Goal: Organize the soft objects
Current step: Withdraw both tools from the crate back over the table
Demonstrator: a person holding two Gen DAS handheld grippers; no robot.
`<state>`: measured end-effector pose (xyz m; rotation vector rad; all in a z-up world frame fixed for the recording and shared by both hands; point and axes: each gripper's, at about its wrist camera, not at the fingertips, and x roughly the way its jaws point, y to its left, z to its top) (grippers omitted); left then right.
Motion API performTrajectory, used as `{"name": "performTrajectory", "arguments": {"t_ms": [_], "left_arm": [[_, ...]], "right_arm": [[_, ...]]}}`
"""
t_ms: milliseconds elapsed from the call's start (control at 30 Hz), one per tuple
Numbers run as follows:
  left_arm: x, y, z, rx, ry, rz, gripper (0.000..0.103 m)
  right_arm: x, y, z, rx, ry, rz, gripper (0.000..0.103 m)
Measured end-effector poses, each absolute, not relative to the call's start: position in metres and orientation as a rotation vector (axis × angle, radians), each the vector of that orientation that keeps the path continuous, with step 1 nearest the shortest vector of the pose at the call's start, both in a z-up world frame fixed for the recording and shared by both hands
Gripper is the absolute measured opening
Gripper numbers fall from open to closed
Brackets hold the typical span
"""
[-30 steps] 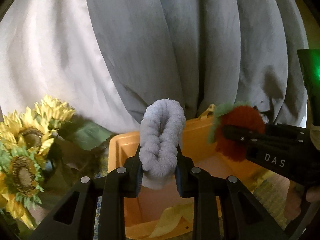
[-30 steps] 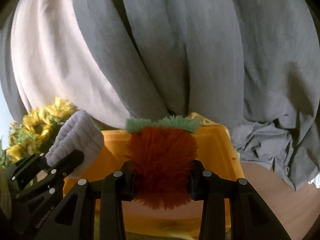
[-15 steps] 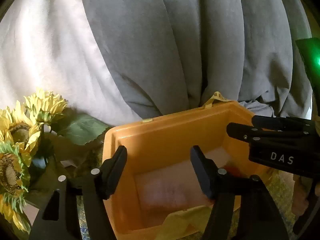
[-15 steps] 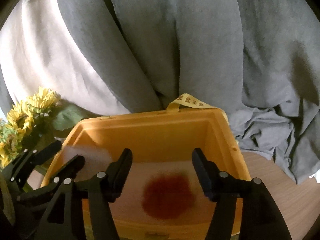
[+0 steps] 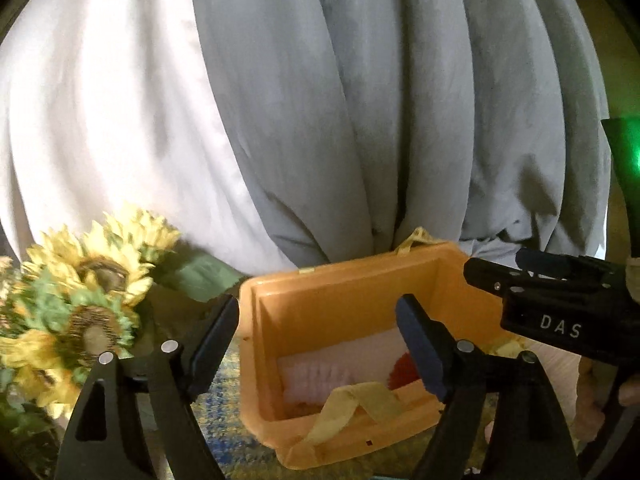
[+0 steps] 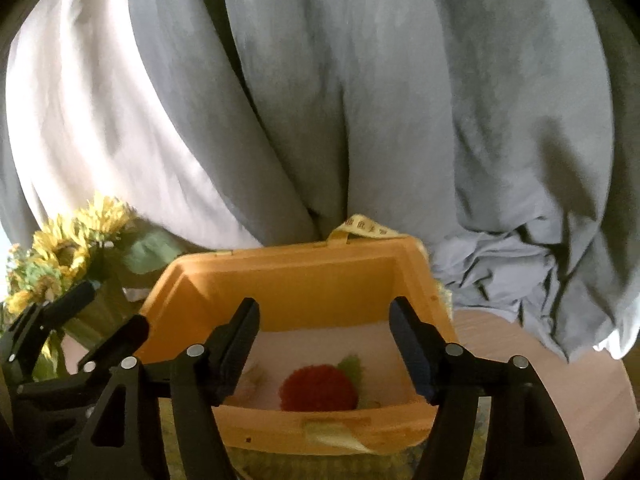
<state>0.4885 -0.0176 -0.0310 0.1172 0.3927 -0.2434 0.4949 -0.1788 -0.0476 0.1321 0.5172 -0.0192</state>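
Grey curtains [image 5: 360,120] hang in thick folds at the far side, with a white curtain [image 5: 100,100] next to them on the left. In front of the curtains stands an orange bin [image 6: 288,280] on a wooden table [image 6: 560,360], and a patterned mat [image 5: 224,380] lies under the bin. A yellow strap [image 6: 364,226] stands up at the far rim of the bin, and another yellow strap [image 5: 352,400] hangs over its near rim. To the left of the bin there are sunflowers [image 5: 88,300] with green leaves, a little blurred. The left gripper [image 5: 316,344] hovers over the left near part of the bin with its jaws wide apart and nothing between them. The right gripper [image 6: 324,348] hovers over the near rim of the bin, also spread wide and holding nothing. Inside the bin, on the bottom, lies a red fluffy toy [image 6: 318,388] with a green part at its right far side. A pale fluffy cloth [image 5: 336,368] lies beside it, to the left of the red toy, and it seems to touch the toy. In the left camera view the right gripper appears at the right side, black, with the letters DAS on it.
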Motion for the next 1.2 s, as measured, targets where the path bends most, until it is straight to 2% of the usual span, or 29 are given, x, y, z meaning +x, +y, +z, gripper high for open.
{"name": "performTrajectory", "arguments": {"t_ms": [600,1200], "left_arm": [[0.395,-0.007,0.008,0.112,0.282,-0.307,0.085],[0.326,-0.005,0.004,0.161,0.258,-0.39,0.088]], "right_arm": [[0.393,-0.169,-0.01,0.115,0.374,-0.098,0.075],[0.307,-0.166,-0.018,0.148,0.353,-0.207,0.076]]}}
